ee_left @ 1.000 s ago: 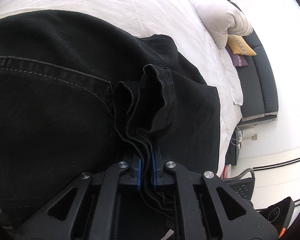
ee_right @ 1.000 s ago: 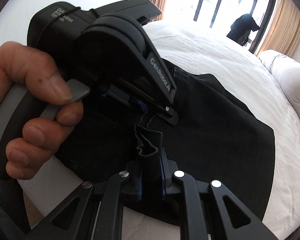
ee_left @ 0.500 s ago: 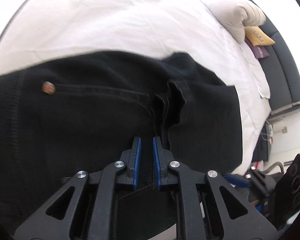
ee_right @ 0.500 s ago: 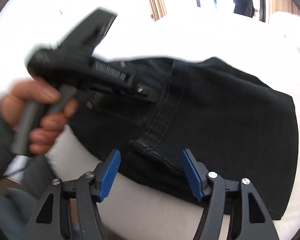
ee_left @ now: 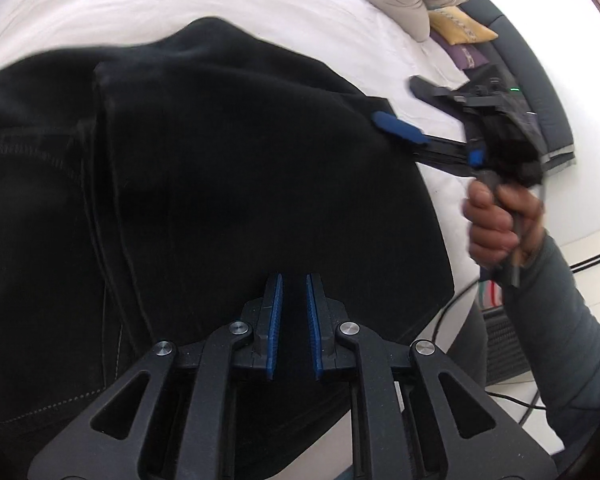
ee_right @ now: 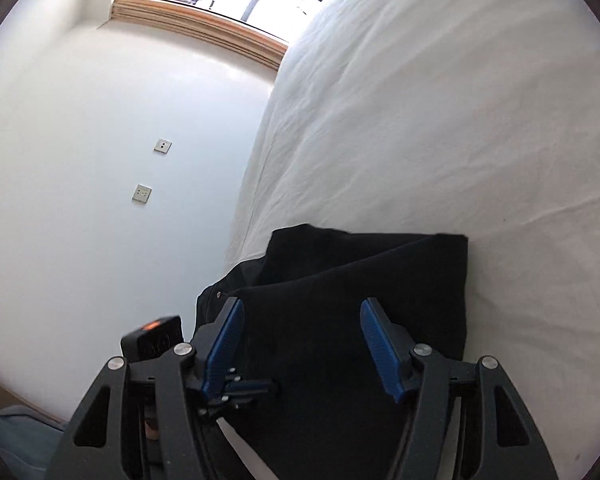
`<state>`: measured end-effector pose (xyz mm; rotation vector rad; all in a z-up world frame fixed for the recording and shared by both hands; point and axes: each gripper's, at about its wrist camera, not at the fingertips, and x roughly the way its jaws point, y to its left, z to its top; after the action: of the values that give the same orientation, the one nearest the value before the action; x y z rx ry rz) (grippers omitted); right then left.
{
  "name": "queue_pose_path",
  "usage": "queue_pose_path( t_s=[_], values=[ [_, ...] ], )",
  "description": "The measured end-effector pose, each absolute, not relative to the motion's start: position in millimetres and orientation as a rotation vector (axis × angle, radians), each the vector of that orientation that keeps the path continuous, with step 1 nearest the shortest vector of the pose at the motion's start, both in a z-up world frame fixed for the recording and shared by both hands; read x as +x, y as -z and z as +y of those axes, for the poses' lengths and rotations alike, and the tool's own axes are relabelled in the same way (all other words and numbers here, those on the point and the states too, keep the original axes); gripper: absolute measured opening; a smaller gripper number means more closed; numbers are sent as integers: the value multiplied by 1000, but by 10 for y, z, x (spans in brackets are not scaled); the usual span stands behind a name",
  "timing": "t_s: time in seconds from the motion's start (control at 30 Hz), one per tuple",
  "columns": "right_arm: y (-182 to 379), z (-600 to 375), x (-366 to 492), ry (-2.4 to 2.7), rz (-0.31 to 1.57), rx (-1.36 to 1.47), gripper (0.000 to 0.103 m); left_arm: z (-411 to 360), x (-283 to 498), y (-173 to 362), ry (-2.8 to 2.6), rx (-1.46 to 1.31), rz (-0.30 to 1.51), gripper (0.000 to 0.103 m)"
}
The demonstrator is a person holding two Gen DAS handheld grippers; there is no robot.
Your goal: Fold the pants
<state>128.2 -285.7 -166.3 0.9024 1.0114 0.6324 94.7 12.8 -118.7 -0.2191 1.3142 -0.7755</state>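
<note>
The left claw (ee_left: 291, 320) is hanging over the black pants (ee_left: 228, 184) with its blue pads nearly together and nothing between them; a second ago it was pinching a bunched hem, so that hem is now released. The right claw (ee_right: 302, 344) is standing apart and empty, its jaws having just been opening off the same bunch and then easing in a little, and it is now off at the far side edge of the pants. The pants are lying folded on the white bed (ee_right: 440, 120), near its edge. This fold looks laid down; smoothing or another fold is likely coming next.
</note>
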Motion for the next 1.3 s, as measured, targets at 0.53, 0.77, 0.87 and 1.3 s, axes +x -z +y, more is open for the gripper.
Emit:
queue_pose_path(
  t_s=[0.53,0.77,0.87,1.3],
  values=[
    [1714,-2437,-52,-756,1158,902,53,376,713,1250,789,-393,1280,11],
    [1282,-1928,-299,-804,1199,751,59,911,383,952,683,-457,1169,12],
    [993,-1617,-97,-854,1116,725,59,1429,132,810,560,-514,1115,12],
    [958,-492,1023,-967,1047,876,59,2852,-147,1056,150,-1031,886,96]
  ],
)
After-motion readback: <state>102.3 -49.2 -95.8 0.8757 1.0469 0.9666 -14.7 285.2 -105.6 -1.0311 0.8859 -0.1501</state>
